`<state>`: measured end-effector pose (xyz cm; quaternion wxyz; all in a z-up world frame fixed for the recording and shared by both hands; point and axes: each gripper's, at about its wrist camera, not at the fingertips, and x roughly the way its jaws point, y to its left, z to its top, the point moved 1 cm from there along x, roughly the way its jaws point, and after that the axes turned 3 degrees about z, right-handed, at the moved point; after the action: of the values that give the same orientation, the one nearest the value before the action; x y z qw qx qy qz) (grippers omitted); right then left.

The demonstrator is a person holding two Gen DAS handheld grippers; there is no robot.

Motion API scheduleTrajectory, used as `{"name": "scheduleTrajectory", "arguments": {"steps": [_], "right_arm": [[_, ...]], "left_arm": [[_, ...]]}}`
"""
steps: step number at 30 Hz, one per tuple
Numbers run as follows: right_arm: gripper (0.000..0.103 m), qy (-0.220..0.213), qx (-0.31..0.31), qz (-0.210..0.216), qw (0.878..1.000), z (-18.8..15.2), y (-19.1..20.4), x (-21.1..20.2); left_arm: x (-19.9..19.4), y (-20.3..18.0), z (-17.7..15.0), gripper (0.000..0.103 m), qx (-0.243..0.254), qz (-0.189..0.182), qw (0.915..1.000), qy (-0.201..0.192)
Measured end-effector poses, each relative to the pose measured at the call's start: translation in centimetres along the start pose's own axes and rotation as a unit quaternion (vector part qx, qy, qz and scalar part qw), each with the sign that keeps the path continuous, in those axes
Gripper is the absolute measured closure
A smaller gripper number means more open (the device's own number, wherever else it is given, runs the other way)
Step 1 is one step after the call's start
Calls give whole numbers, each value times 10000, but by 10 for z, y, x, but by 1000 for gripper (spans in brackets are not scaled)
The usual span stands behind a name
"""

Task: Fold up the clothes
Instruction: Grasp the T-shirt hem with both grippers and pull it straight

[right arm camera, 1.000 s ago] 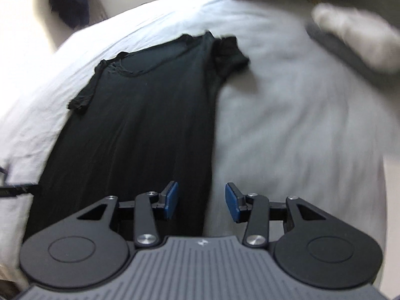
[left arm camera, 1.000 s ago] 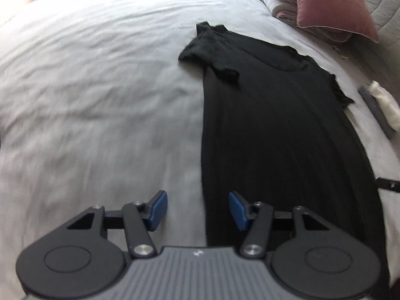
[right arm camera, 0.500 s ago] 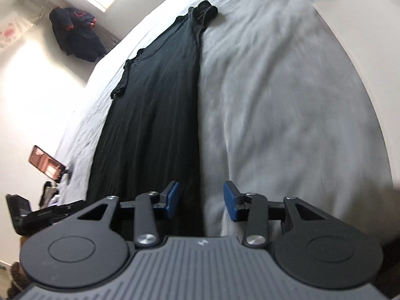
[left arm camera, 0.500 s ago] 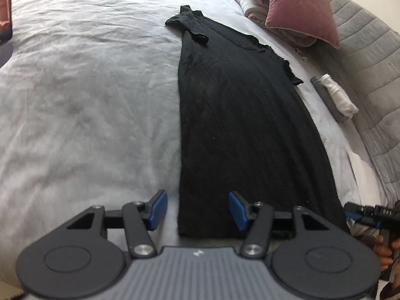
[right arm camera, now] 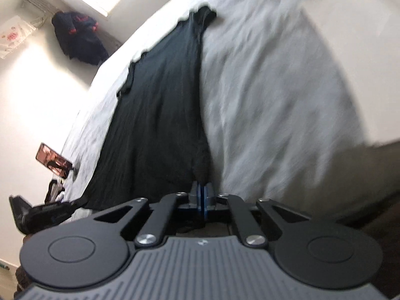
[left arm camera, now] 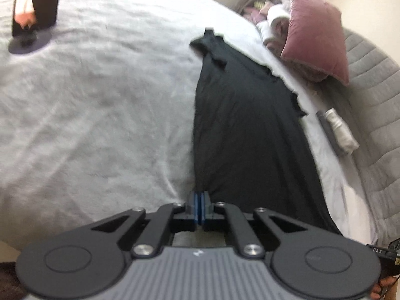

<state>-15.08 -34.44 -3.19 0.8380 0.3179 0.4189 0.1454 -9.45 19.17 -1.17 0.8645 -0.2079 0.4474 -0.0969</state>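
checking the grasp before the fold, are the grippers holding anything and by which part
Both hold the black t-shirt by its bottom hem: the left gripper is shut on the hem's left corner, the right gripper on its right corner.

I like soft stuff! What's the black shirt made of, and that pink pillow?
The black shirt looks like thin, matte knit cloth, maybe cotton: it lies limp and puckers where the left gripper and right gripper pinch it. The pink pillow looks velvety, with a soft sheen, though the blur leaves that unsure.
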Motion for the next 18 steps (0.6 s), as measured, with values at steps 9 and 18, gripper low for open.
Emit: {"name": "scheduleTrajectory", "arguments": {"steps": [9,18], "right_arm": [[101,-107,-412,-500,9978,23,-6,-30],[87,226,-227,-316,9990,20,-20,10]], "left_arm": [[-3,6,-12,101,282,341,9986,303],[20,10,-10,88,611,291,9959,595]]}}
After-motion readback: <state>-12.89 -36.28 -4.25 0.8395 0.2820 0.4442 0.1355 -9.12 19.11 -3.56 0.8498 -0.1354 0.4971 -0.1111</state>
